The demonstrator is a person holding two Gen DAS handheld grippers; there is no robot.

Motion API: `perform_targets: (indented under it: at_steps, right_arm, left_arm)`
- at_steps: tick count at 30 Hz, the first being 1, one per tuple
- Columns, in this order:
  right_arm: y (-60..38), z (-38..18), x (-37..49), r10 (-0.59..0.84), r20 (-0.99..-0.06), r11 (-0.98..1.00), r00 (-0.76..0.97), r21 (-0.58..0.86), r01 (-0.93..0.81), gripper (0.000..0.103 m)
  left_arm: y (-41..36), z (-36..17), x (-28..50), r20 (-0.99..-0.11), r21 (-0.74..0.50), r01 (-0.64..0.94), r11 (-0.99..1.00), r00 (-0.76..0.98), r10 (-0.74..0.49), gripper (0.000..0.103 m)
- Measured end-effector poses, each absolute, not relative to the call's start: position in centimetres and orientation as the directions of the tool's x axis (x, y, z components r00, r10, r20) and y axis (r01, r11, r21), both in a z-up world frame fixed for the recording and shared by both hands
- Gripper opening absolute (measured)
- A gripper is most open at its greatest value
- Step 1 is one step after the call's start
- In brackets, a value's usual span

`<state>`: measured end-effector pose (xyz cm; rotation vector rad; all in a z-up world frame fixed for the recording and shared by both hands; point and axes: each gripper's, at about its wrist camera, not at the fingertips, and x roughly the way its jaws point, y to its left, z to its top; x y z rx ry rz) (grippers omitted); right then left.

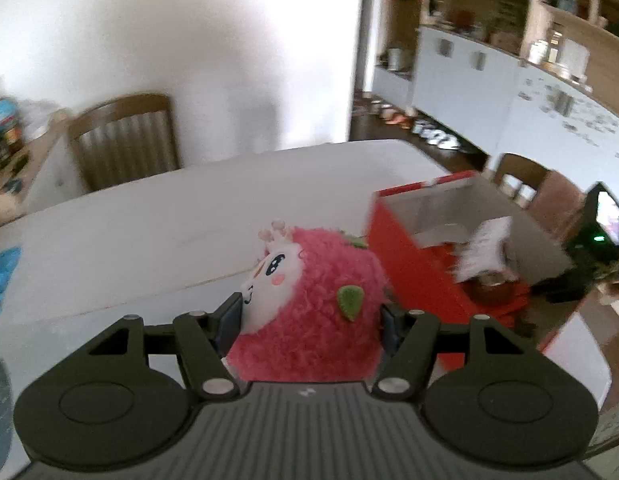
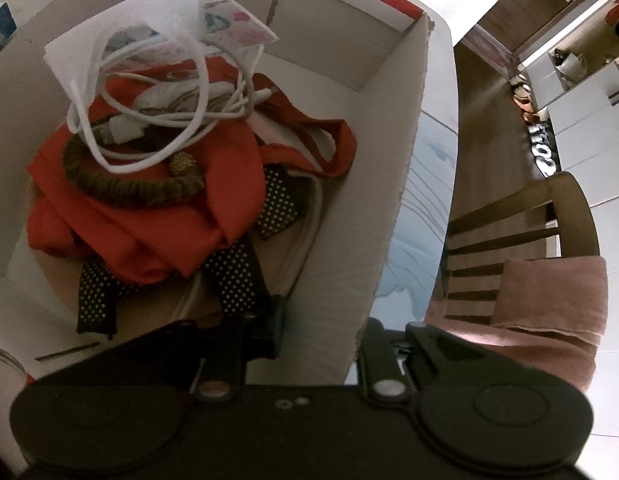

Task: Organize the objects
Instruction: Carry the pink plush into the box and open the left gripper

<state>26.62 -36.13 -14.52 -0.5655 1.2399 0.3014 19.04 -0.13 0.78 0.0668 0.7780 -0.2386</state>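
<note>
Gripping pink plush, left gripper has pads pressed on both its sides, above white table; red box just right. Right wrist view: right gripper nearly closed, pinching box wall; inside box, red cloth, white cable, dotted fabric.
</note>
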Motion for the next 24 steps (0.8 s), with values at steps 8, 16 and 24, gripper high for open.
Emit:
perform_targets:
  at_steps: [8,16,24]
  right_arm:
    - [-36.3,-14.3,26.2,-0.071,-0.946,0.816,0.318,-0.238,-0.527,0.016]
    - [-36.5,-14.3,26.0,-0.055,-0.946,0.808,0.319,-0.23,-0.542,0.016]
    - [-36.5,-14.3,26.1,-0.051,-0.947,0.8,0.317,-0.229,-0.554,0.016]
  left_arm:
    - [-8.1,1.8,20.8,-0.68,-0.046,0.375,0.926,0.667,-0.304,0.066]
    - [-14.2,2.2,24.5,-0.677,-0.021,0.468,0.883,0.644,-0.357,0.066]
    - [-18.2,1.1,28.9,-0.704,-0.001,0.52,0.854,0.606,-0.37,0.066]
